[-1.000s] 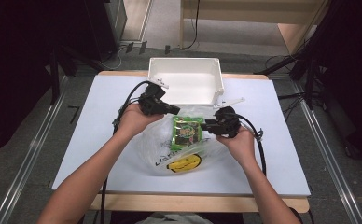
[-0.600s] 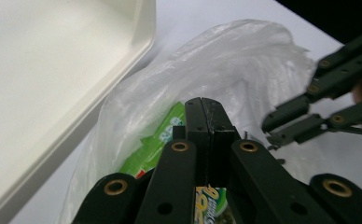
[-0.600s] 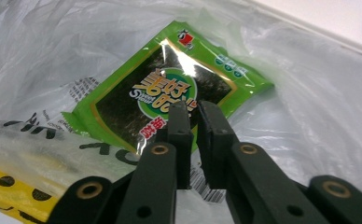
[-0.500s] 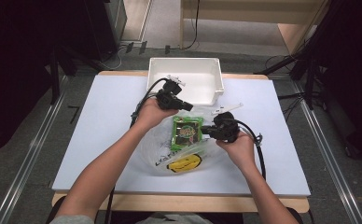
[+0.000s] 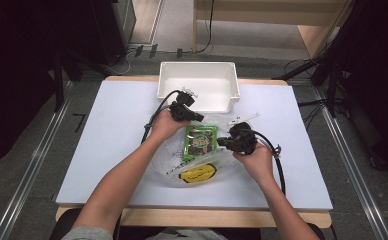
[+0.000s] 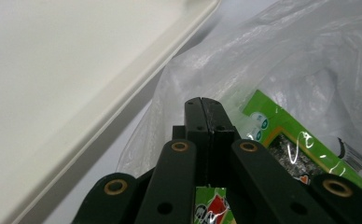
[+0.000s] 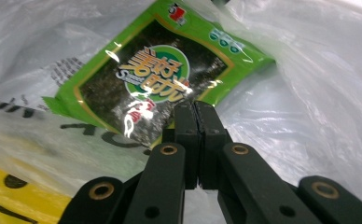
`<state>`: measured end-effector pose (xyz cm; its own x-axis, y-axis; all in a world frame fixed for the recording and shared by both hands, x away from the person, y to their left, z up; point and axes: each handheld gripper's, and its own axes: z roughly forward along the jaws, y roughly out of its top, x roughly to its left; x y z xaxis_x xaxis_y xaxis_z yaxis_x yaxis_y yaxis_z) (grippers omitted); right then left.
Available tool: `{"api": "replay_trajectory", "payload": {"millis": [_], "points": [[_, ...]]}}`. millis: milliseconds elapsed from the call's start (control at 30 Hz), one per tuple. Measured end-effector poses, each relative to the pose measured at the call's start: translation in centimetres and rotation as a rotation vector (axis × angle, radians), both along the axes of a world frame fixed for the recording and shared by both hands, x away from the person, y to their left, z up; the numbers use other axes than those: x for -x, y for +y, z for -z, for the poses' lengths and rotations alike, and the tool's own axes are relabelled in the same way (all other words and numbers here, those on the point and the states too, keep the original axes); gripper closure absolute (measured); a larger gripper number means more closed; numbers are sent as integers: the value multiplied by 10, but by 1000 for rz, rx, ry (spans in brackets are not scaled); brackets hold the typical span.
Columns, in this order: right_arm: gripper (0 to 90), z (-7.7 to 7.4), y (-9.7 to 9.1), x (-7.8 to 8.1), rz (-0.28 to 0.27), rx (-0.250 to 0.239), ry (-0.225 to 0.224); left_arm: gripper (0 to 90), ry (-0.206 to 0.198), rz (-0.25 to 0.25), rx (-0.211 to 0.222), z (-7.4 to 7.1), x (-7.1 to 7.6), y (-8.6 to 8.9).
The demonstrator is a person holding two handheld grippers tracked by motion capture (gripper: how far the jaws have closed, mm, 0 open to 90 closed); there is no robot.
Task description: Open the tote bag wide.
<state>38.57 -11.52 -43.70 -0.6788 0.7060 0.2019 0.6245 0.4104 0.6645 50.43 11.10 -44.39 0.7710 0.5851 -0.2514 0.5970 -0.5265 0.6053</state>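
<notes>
Surface (image 5: 102, 150): white board, taking up most of the high view, wooden edge along my side.

White plastic bin (image 5: 198, 85): sits at the far middle of the surface, open side up. Its rim runs diagonally across the left gripper view, just beside the bag.

Clear plastic bag (image 5: 202, 167): lies at mid-surface between my two hands, crumpled, with a yellow smiley face (image 5: 198, 174) printed on the part nearest me (black lettering beside it, too small to read).

Green seaweed snack packet (image 5: 201, 140): flat, inside the bag from what the gripper views show, its far end toward the bin. Glossy film, green border, dark centre panel.

Left tool (image 5: 192, 116): at the bag's far left corner, next to the bin's near wall. Jaws pressed together; whether bag film is caught between them I cannot tell, though the film sits right behind the tips.

Right tool (image 5: 222, 143): at the packet's right edge, jaws just closed flat against each other. The tips meet right at the packet's lower edge; whether they pinch film or packet I cannot tell.

White clip (image 5: 243, 119): lies on the surface right of the bin's near corner.
</notes>
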Motion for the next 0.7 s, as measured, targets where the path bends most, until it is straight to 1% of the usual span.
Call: {"api": "replay_trajectory", "payload": {"millis": [67,133,200,267,300,333,500,600,667,700], "points": [[900,2,-1,-1,6,5,0,900,0,3,-13,3,-1,0],[900,4,-2,-3,12,10,1,900,8,-8,-7,6,-2,-1],[900,7,-3,-6,18,15,10,900,6,-17,-1,8,-3,0],[900,11,-2,-6,20,22,23,900,4,-19,-6,9,-4,0],[900,12,-2,-6,18,25,29,900,8,-20,0,11,-5,1],[900,14,-2,-5,17,28,36,900,8,-23,-7,11,-5,1],[900,18,-1,-1,6,34,48,900,17,-46,-10,15,-7,2],[900,20,0,2,2,43,58,900,11,-37,-23,15,-7,1],[900,22,0,3,0,42,56,900,12,-39,-18,16,-7,1],[900,23,-1,5,2,41,68,900,14,-42,-14,17,-7,1]]}}
